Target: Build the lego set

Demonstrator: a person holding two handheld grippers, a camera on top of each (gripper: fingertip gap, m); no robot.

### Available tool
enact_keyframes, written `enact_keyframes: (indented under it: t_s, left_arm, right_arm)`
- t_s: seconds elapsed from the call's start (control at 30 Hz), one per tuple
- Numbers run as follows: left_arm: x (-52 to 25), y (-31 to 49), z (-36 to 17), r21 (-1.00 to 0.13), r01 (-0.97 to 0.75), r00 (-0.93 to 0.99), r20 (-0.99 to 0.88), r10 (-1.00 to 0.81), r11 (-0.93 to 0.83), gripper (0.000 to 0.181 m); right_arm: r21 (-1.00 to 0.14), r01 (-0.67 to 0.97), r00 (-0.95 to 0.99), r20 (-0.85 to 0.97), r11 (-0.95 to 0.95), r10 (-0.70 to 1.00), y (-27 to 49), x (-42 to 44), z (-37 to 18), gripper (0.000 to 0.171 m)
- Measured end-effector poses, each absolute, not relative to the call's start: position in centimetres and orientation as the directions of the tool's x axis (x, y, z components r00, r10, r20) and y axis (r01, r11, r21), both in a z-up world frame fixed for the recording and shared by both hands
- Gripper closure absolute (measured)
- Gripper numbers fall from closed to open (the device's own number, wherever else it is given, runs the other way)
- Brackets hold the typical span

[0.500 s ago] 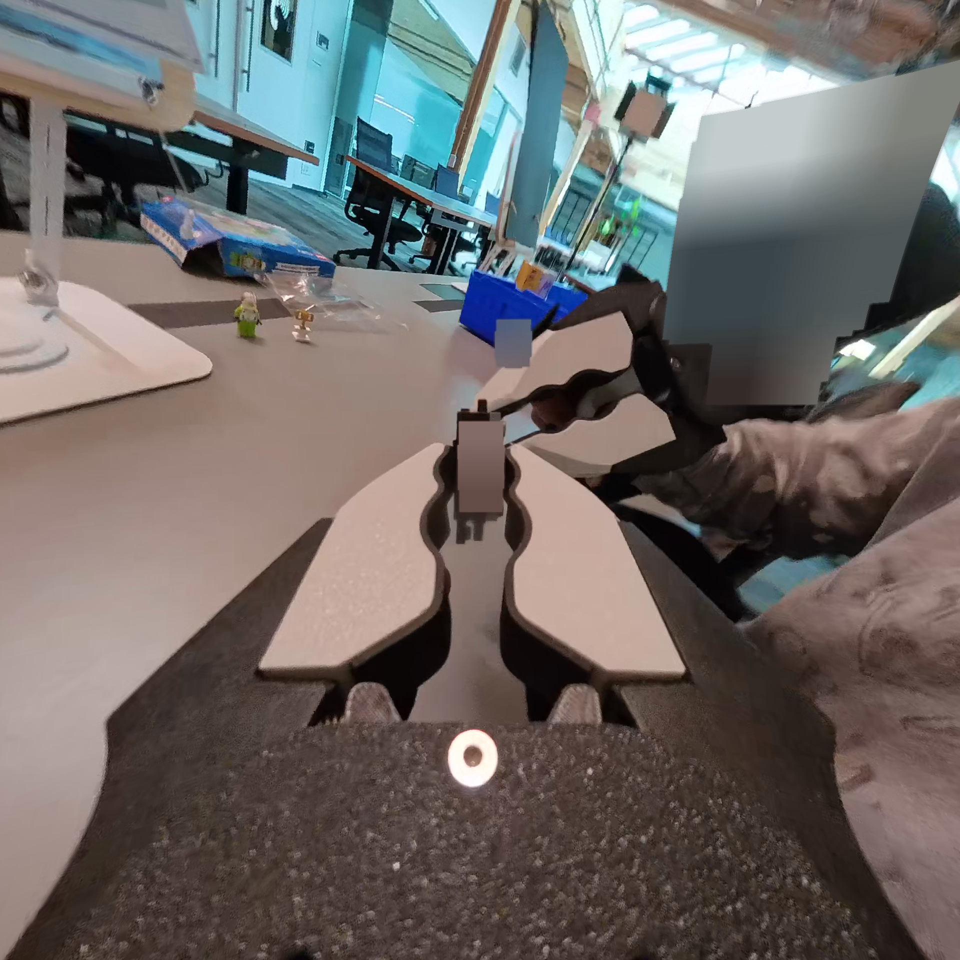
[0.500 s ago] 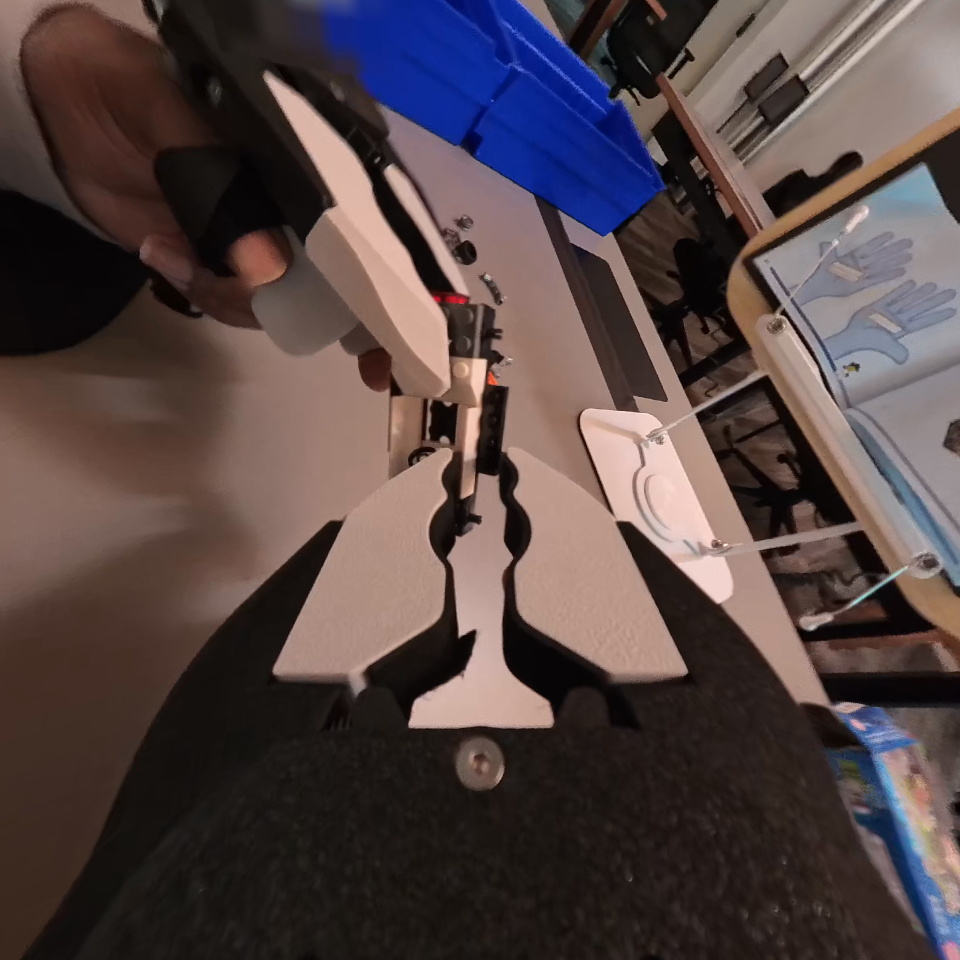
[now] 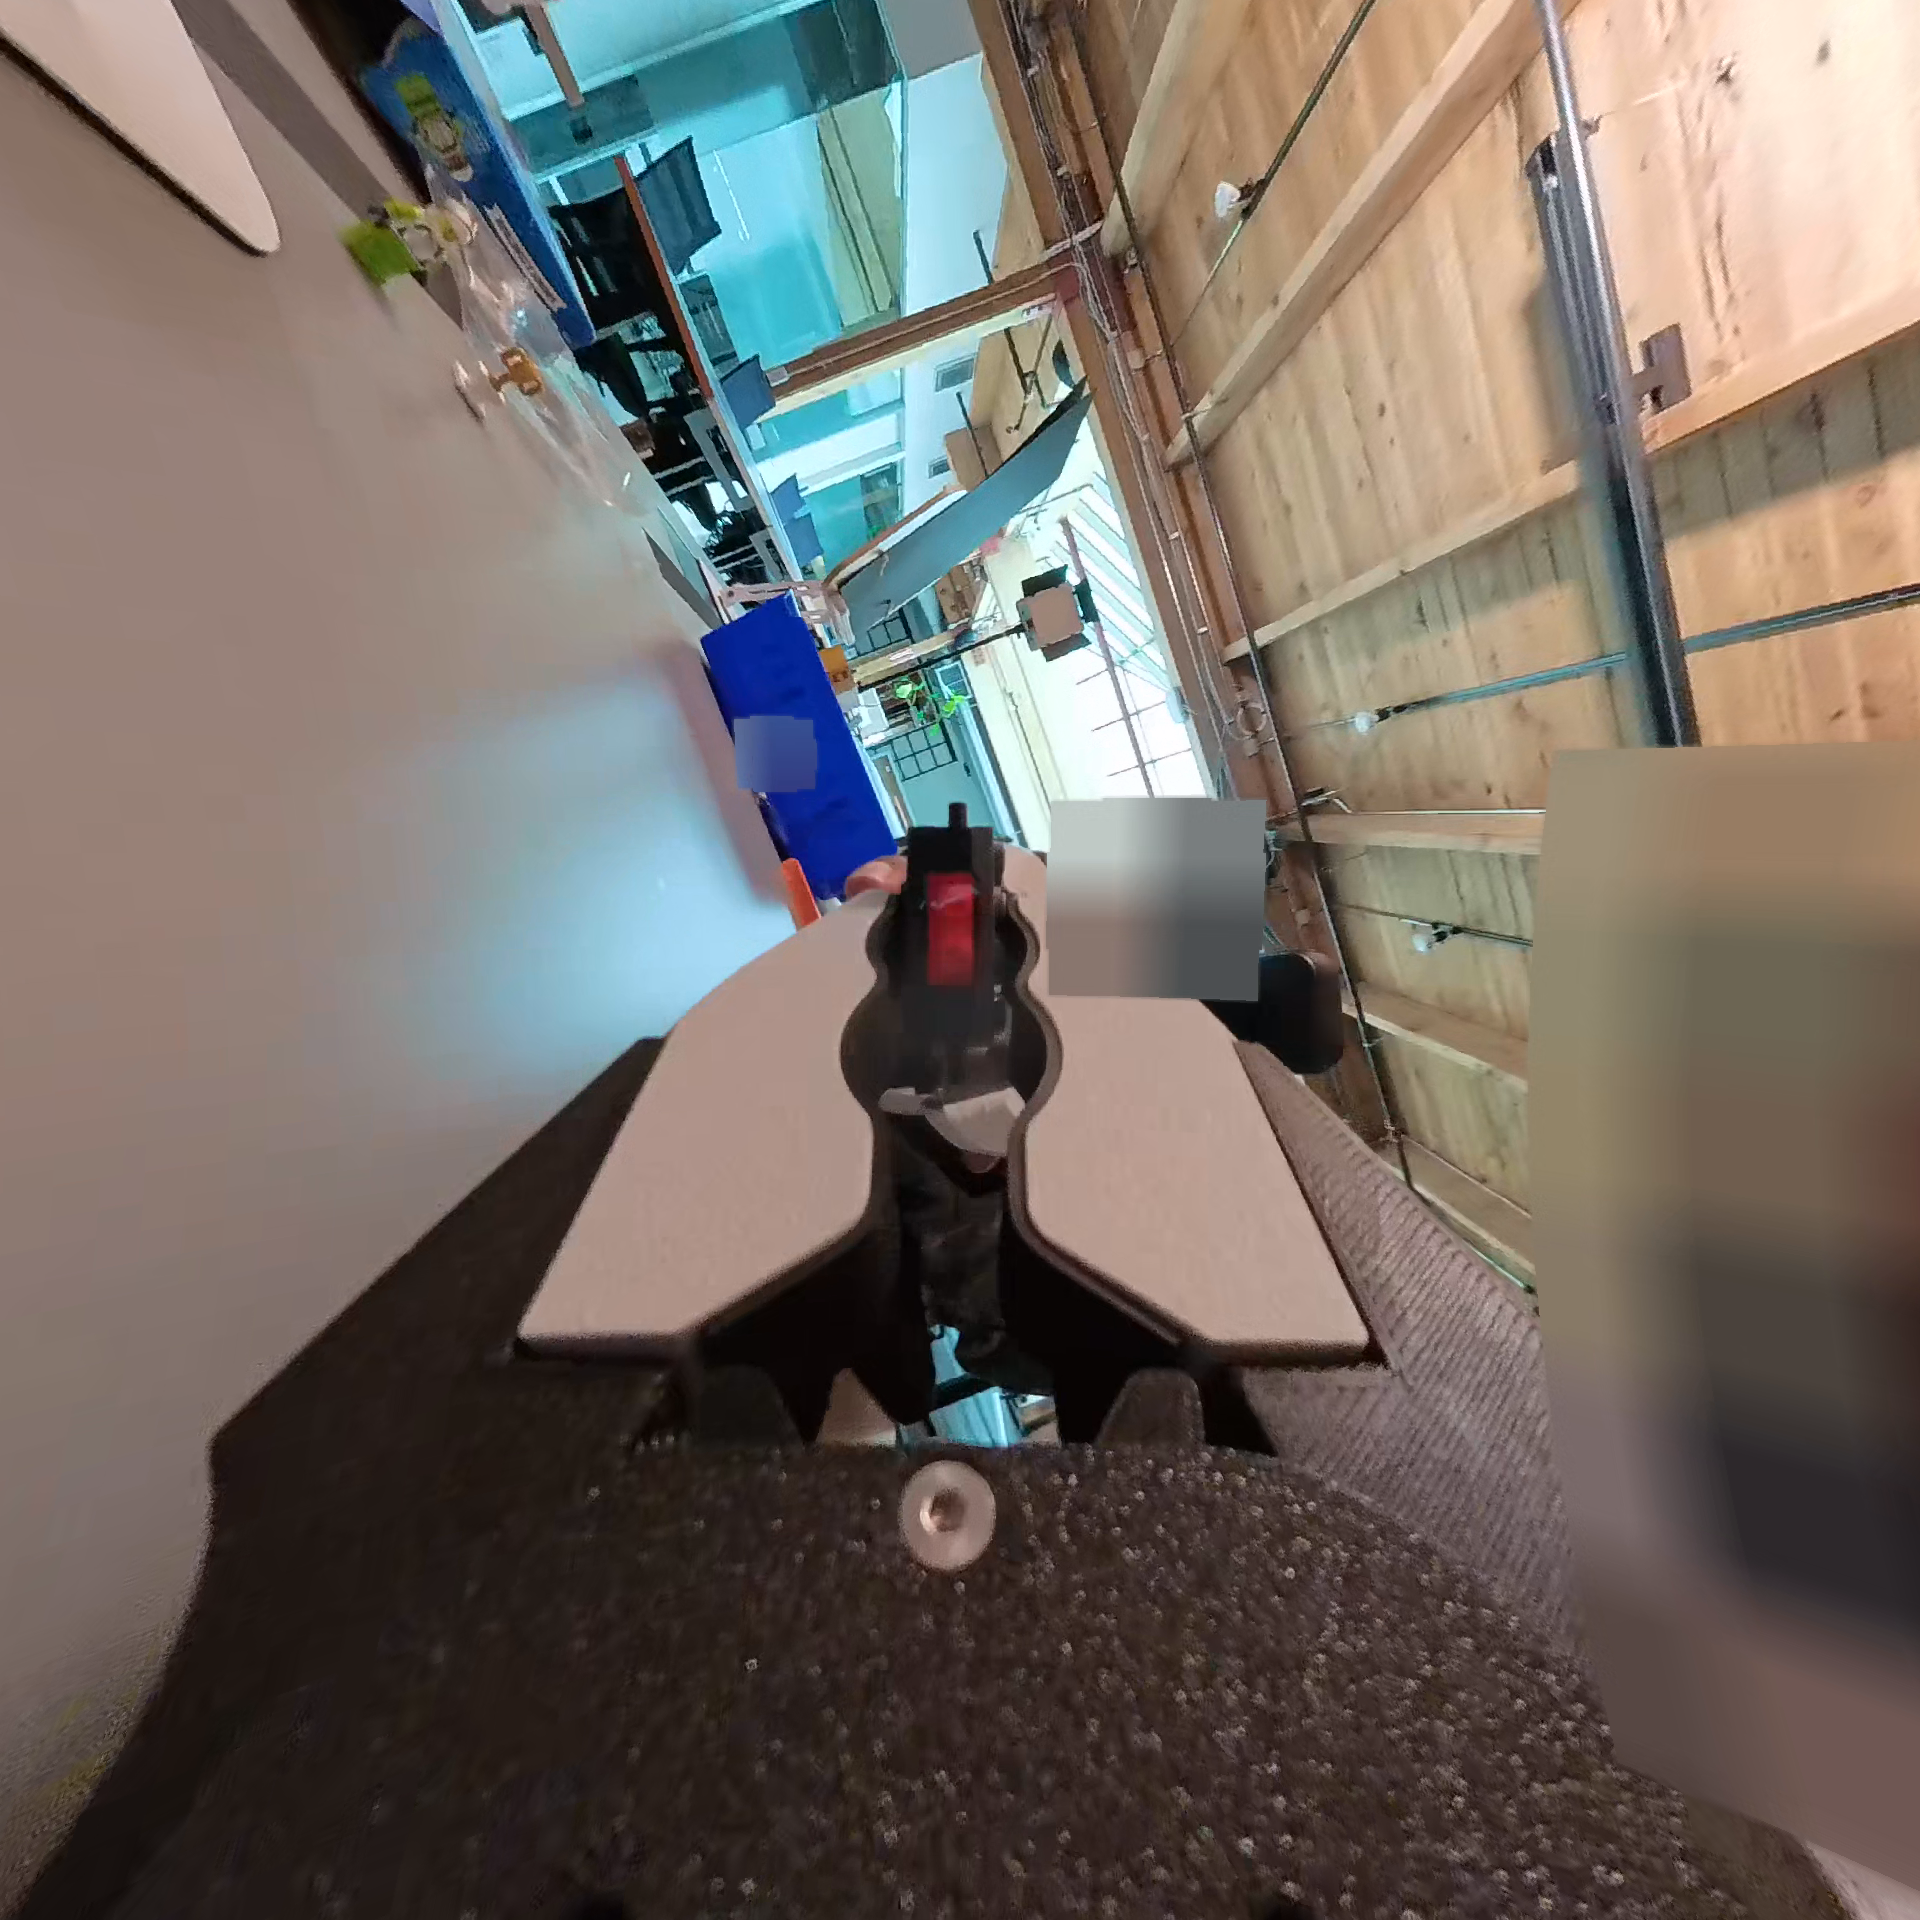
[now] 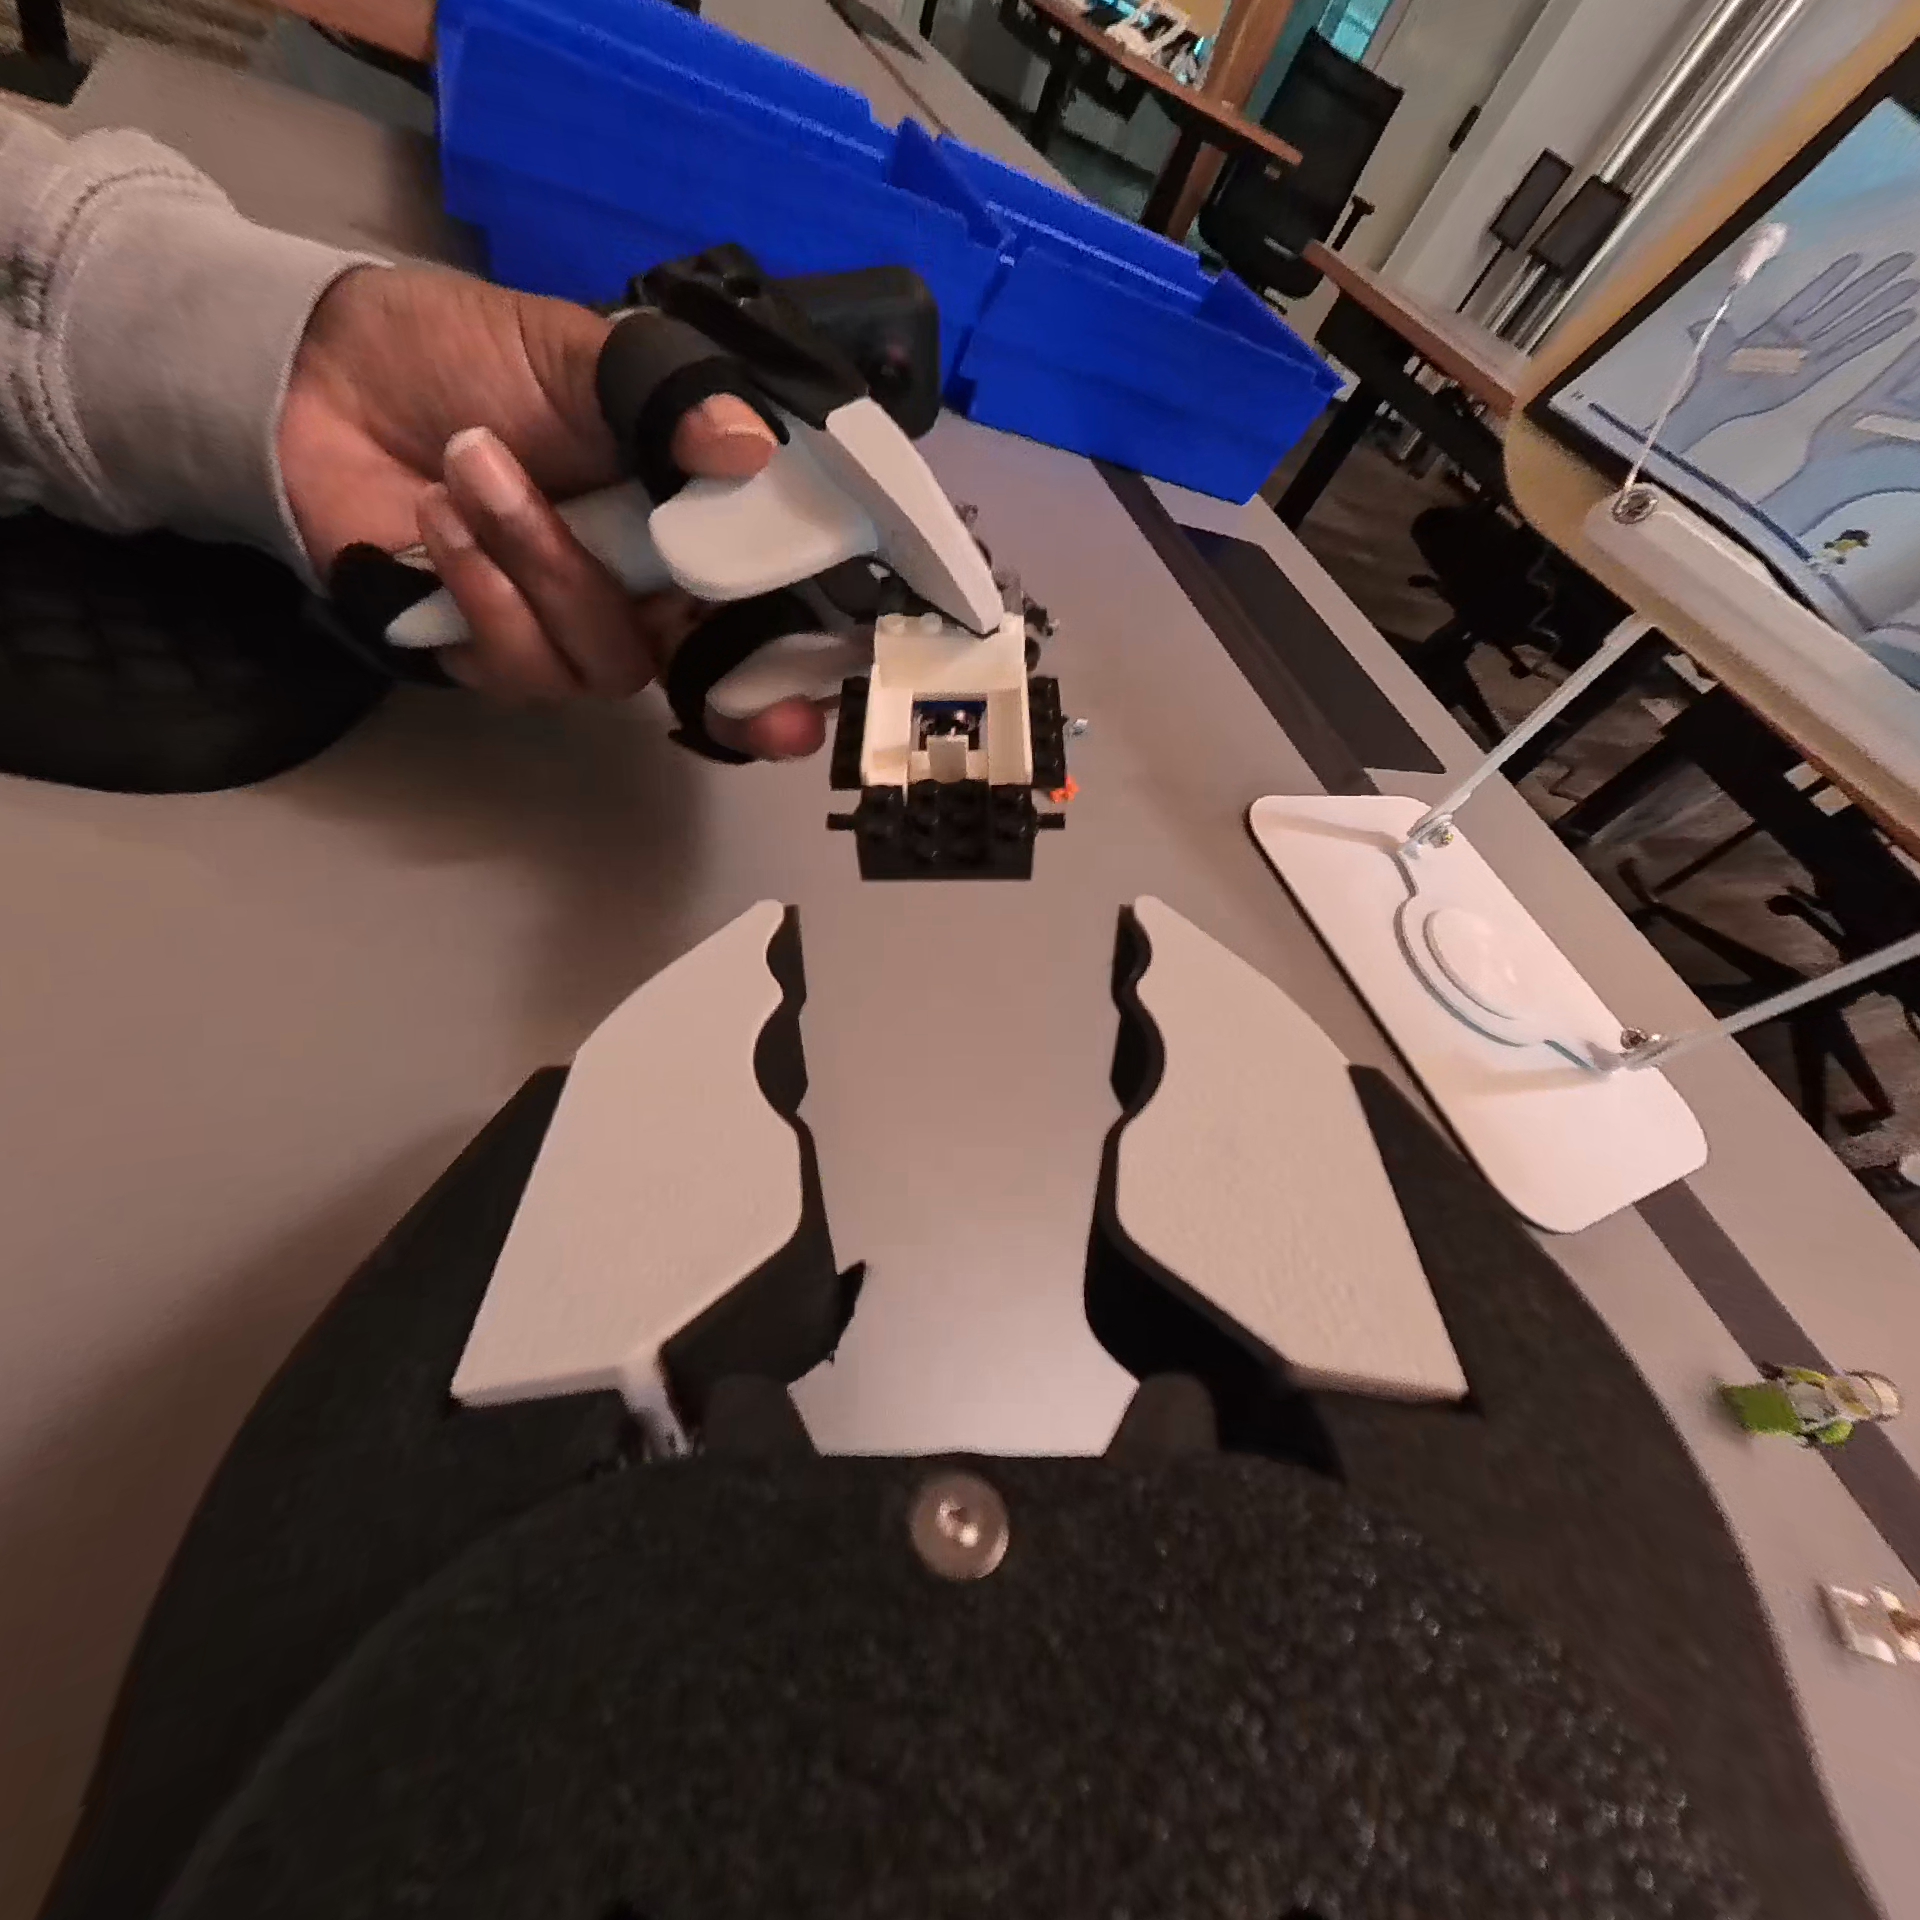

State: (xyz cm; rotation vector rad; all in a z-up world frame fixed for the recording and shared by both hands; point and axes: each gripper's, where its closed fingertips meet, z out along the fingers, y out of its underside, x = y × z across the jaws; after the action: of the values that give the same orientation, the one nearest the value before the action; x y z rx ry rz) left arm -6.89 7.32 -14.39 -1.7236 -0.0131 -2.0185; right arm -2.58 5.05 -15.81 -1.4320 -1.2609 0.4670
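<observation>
The left gripper (image 3: pixel 951 935) is rolled onto its side, so the grey surface (image 3: pixel 312 831) stands like a wall along one flank in its own view, and its jaws are clenched on the lego build (image 3: pixel 948 925), whose black body and red piece fill the notch between the finger tips. From the right wrist view the same left gripper (image 4: pixel 935 634) reaches in from the upper left, gripped by a hand (image 4: pixel 447 457) in a grey sleeve with fingers curled through the black loops; its white fingers (image 4: pixel 914 520) angle downward and pinch the white top of the lego build (image 4: pixel 951 748), which hangs clear above the surface (image 4: pixel 312 987), black studded base toward the camera. The right gripper (image 4: pixel 951 935) sits just short of the build, level and pointing at it, its jaws released and spread wide with nothing between them. Beyond the build lie blue bins (image 4: pixel 831 208); right of the jaws rests a white stand base (image 4: pixel 1475 997), and nearer the camera a small green figure (image 4: pixel 1808 1403).
</observation>
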Motion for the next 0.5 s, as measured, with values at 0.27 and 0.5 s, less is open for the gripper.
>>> enact_keyframes:
  t_s: [0.27, 0.5]
  left_arm:
    - [-5.9, 7.1, -14.7, -0.258, 0.360, -0.104, 0.944, -0.314, -0.896, 0.165]
    - [-5.8, 6.9, -13.0, -0.416, 0.407, -0.059, 0.877, -0.478, -0.813, 0.145]
  right_arm:
    - [-0.878, 0.434, 0.357, 0.371, 0.200, 0.857, 5.0, -3.6, -15.9, 0.125]
    - [-0.964, 0.257, 0.607, 0.213, 0.064, 0.766, 5.7, -1.4, -13.4, 0.126]
